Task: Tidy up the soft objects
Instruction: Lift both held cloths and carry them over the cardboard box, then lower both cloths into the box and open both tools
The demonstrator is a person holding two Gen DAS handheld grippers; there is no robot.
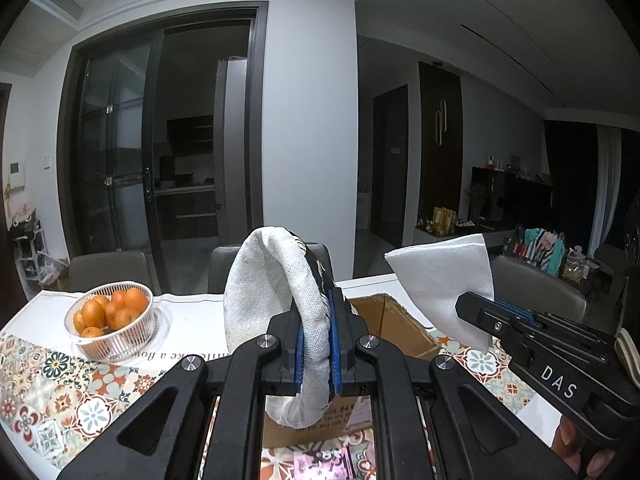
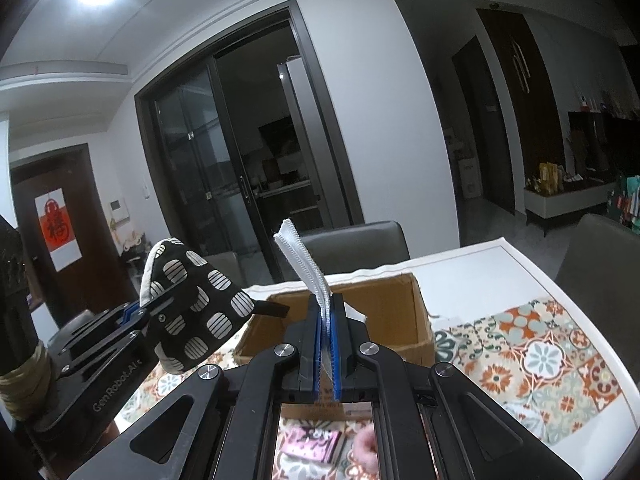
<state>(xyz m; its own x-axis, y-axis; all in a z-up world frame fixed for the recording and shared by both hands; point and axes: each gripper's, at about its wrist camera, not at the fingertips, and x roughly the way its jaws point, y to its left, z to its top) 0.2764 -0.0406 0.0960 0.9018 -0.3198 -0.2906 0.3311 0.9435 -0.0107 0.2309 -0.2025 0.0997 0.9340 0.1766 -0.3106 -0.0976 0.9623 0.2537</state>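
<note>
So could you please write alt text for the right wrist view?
The right gripper is shut on a folded white cloth above an open cardboard box. At left, the left gripper holds a black patterned oven mitt over a table with a tile-pattern runner.

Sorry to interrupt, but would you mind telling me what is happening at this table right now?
A person is holding a gripper in each hand above an open cardboard box on the patterned table. The left gripper is shut on a black-and-white patterned oven mitt, and the right gripper is shut on a folded white napkin. Both soft items are lifted off the table, near the box, neither yet inside. A basket of oranges sits off to the left.
</note>
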